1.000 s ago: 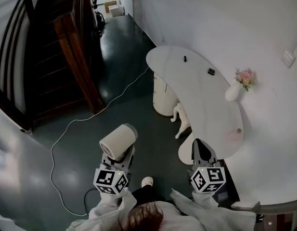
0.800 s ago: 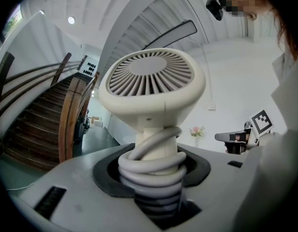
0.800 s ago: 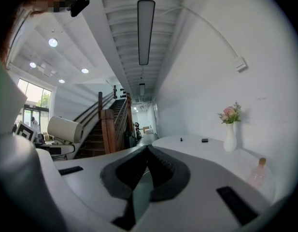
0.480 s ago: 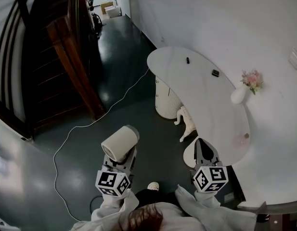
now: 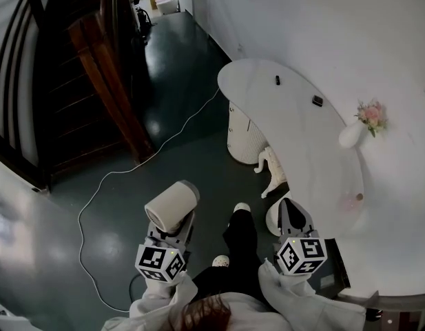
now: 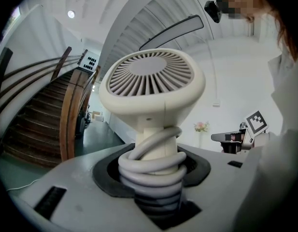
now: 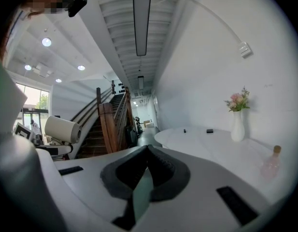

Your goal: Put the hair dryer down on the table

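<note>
Dark green glossy floor (image 5: 116,212), white wall (image 5: 322,26) on the right. Wooden staircase (image 5: 81,67) at upper left. Thin white cable (image 5: 129,167) snakes across the floor. A curved white table (image 5: 302,136) stands along the wall, mostly bare. On it are two small dark items (image 5: 277,80) (image 5: 317,101) at the far end, a white vase (image 5: 351,133) with pink flowers (image 5: 372,114) by the wall, and a small pinkish bottle (image 5: 359,197) at the near end. White ribbed bin (image 5: 243,133) under the table's far part. The person's dark trouser leg (image 5: 238,233) steps forward between the two grippers.

Hair dryer (image 5: 171,205) is cream-white. It is in the air over the floor, left of the table and well apart from it, not set down. Left gripper (image 5: 172,227) has its jaws clamped on the dryer's handle (image 6: 156,129), over the grey cord (image 6: 149,170) coiled round it. The handle runs straight out along the gripper's own line. The barrel sits crosswise on top of the handle. Its long axis runs near-left to far-right in the head view. The round grille end (image 6: 151,76) faces back toward the gripper camera and the person, and the other end points away, forward and toward the table side.

Right gripper (image 5: 289,209) is beside the near end of the table, jaws together with nothing between them.
</note>
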